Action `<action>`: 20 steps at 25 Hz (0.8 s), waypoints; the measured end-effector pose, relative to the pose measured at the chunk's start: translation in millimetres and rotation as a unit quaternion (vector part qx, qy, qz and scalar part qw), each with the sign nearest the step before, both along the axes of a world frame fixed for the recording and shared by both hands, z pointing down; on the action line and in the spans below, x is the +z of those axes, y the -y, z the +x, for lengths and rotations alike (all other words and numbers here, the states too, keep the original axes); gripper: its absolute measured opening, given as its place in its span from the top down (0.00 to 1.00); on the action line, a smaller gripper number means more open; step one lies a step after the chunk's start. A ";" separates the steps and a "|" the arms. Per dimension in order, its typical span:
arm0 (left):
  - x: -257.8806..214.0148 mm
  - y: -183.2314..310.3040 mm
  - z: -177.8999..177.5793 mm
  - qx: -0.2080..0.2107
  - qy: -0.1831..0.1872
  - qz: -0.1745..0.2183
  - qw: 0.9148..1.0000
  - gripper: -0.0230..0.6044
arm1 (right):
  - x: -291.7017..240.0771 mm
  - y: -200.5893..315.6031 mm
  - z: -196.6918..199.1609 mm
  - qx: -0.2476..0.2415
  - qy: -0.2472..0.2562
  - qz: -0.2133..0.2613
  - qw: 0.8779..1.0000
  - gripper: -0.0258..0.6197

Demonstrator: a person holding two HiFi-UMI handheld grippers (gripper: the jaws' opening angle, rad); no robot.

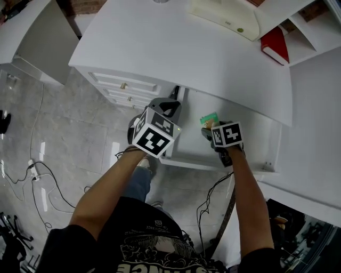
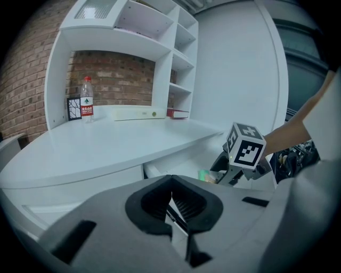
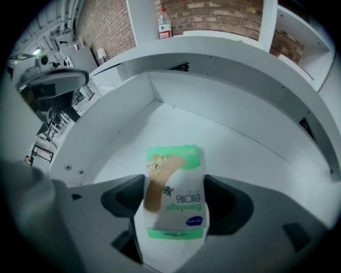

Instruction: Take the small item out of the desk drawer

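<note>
A small white-and-green bandage box (image 3: 173, 181) stands between the jaws of my right gripper (image 3: 176, 203), and both pads press on its sides. In the head view the right gripper (image 1: 211, 130) points steeply down into the open white drawer (image 1: 248, 146) under the desk, with the box (image 1: 209, 119) showing at its tip. My left gripper (image 1: 171, 105) sits at the drawer's left edge. In the left gripper view its jaws (image 2: 173, 205) are closed on a thin white edge of the drawer (image 2: 160, 169).
The white desk top (image 1: 176, 48) overhangs the back of the drawer. On it are a water bottle (image 2: 86, 100), a flat cream device (image 1: 224, 16) and a red book (image 1: 275, 45). Side drawers with a brass knob (image 1: 123, 85) are at the left. Cables (image 1: 42, 181) lie on the floor.
</note>
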State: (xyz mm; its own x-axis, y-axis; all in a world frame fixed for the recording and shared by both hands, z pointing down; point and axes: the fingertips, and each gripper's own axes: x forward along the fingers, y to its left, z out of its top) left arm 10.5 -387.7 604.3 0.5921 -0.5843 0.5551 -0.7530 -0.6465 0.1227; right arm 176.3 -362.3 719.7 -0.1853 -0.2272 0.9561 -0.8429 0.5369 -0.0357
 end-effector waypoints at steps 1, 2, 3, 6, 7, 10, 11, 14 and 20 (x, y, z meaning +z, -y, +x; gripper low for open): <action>-0.6 -0.3 0.7 0.001 0.000 0.001 1.000 0.95 | 0.0 -0.1 0.3 0.001 0.001 0.002 1.000 0.42; -1.1 -0.9 1.5 0.003 0.000 0.002 1.000 0.95 | 0.1 -0.4 0.2 0.002 0.002 0.005 1.000 0.42; -1.5 -1.8 2.3 0.005 0.001 0.003 1.000 0.95 | 0.1 -0.9 0.0 0.003 0.002 0.006 1.000 0.42; -4.0 -4.1 3.7 0.010 0.001 0.003 1.000 0.95 | -2.7 -2.1 -0.6 0.001 0.007 0.006 1.000 0.42; -5.7 -4.0 3.8 0.011 0.001 0.003 1.000 0.95 | -5.3 -1.5 -0.6 0.002 0.009 0.007 1.000 0.42; -11.8 -4.4 3.4 0.013 0.000 0.007 1.000 0.95 | -15.8 -0.2 -0.1 0.007 0.016 0.016 1.000 0.42; -14.0 -4.9 3.3 0.014 0.000 0.007 1.000 0.95 | -19.4 -0.5 -0.4 0.006 0.016 0.019 1.000 0.42; -22.2 -7.0 4.6 0.013 -0.005 0.006 1.000 0.95 | -29.6 -3.4 -2.8 -0.002 0.018 0.024 1.000 0.42; -42.9 -10.4 5.4 0.016 -0.008 0.013 1.000 0.95 | -50.3 -8.8 -6.3 -0.001 0.022 0.035 0.999 0.42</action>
State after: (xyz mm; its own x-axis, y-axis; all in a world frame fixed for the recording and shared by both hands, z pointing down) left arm 15.8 -377.3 561.4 0.6203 -0.5787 0.5294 -0.7292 -0.6741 0.1176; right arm 170.0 -353.5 669.4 -0.2282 -0.2918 0.9288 -0.8400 0.5414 -0.0363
